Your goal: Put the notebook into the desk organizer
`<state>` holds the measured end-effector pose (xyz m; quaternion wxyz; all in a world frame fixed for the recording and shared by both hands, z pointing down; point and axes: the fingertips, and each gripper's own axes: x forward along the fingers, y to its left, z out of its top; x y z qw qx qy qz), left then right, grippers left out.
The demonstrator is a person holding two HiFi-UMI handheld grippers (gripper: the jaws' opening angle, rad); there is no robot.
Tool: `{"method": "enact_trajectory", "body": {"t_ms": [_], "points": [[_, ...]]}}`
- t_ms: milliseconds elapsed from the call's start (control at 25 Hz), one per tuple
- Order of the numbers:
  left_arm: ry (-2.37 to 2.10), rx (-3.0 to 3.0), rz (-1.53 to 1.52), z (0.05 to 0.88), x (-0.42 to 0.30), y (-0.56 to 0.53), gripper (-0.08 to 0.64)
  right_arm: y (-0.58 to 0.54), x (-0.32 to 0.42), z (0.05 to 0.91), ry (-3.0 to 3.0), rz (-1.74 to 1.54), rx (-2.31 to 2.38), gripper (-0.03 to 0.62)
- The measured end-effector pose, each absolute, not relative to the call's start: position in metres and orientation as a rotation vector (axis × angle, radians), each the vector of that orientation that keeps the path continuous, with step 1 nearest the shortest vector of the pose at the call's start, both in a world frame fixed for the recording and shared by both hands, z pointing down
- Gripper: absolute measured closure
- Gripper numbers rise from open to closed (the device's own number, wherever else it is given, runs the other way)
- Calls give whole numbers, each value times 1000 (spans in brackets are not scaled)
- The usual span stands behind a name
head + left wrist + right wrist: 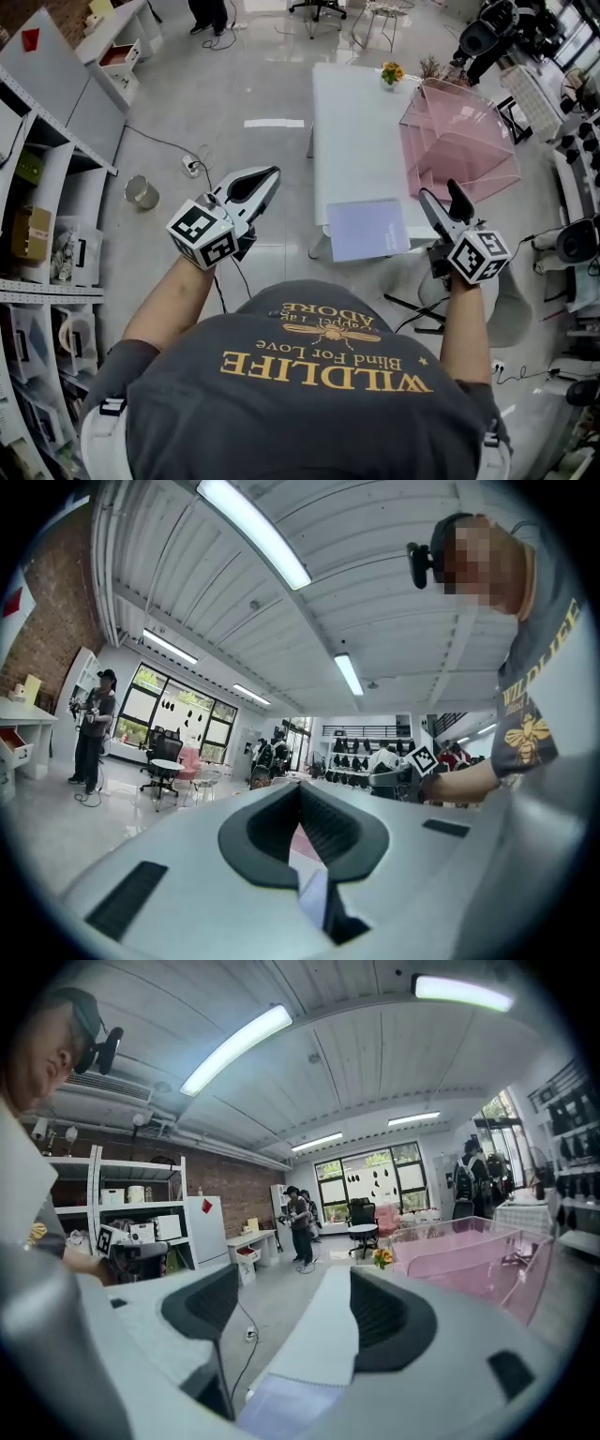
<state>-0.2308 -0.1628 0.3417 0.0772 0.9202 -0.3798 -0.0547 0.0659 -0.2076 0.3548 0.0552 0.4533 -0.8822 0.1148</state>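
White surface [356,131] has a lavender notebook [367,229] lying flat at its near edge, a pink see-through desk organizer [459,141] on the right side, and a little flower pot [392,73] at the far end.

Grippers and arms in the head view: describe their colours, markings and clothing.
The left gripper and right gripper have pale grey shells with black lining inside the jaws. Each carries a white cube with black square markers. No cables show on them. The person wears a dark grey short-sleeved T-shirt with gold lettering.
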Motion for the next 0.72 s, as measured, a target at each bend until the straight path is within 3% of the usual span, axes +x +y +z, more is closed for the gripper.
{"method": "enact_trajectory", "body": {"t_ms": [320,720], "points": [[-1253,2611,-155,361,-176,-221,558,-286,102,417,-2688,522,1125,235],[-1086,2616,-94,405,-154,-243,558,-290,124,492,-2535,757,1123,235]]}}
